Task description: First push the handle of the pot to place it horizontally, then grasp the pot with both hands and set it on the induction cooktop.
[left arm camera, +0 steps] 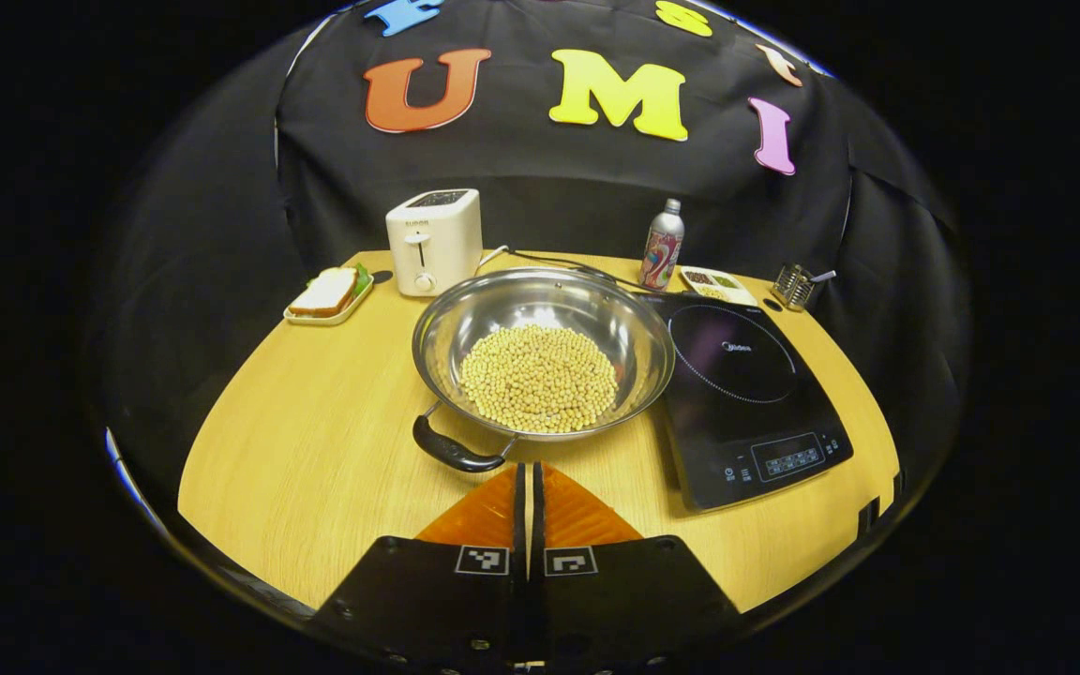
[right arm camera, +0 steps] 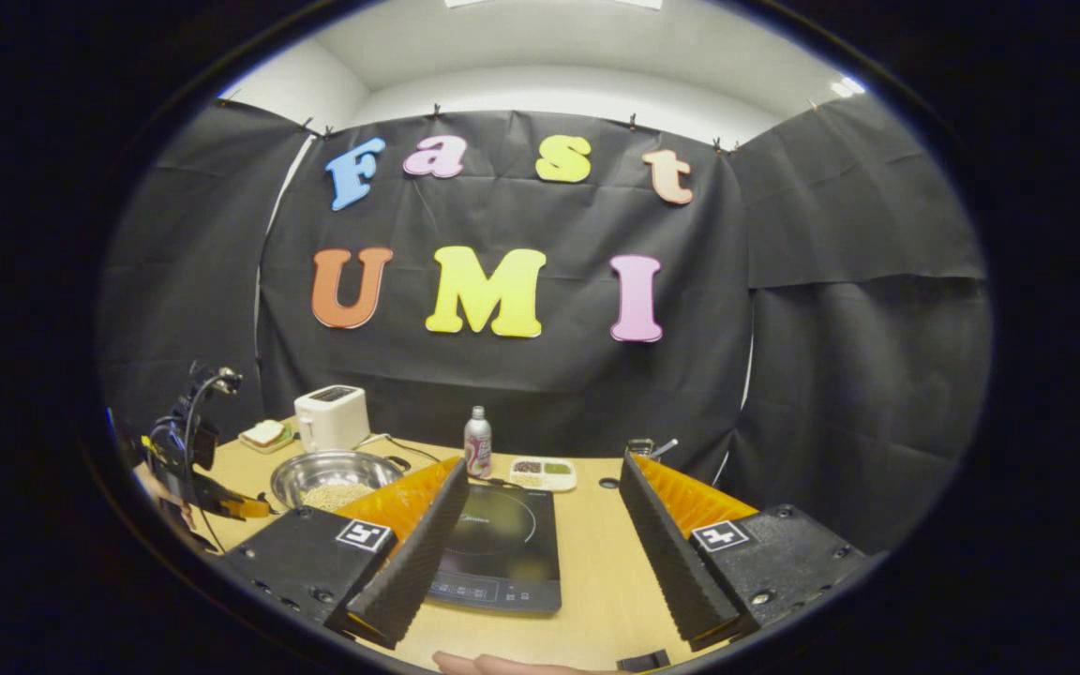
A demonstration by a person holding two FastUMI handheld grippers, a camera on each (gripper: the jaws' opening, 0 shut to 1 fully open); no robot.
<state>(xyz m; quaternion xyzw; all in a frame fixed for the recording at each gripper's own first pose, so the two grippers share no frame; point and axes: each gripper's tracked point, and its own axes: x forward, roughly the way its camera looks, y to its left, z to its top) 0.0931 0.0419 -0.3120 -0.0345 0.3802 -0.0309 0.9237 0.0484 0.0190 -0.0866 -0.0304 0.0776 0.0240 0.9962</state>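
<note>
Shiny steel pot (left arm camera: 542, 352), full of beans, on the worktop (left arm camera: 315, 441) just left of the induction cooktop (left arm camera: 746, 394). Black handle (left arm camera: 454, 452) pointing toward the left gripper (left arm camera: 529, 511), a bit to its left, close ahead of fingers pressed together on nothing. Right gripper (right arm camera: 540, 525) spread wide, farther off, facing the cooktop, so left one nearer for the push.

In the right gripper view the right tongs' (right arm camera: 540, 525) near finger hides the cooktop's (right arm camera: 502, 534) left edge and part of the pot's (right arm camera: 329, 480) rim. The small tray's (right arm camera: 543, 472) contents are too small to tell. A hand (right arm camera: 493, 665) is cut off at the bottom edge.
</note>
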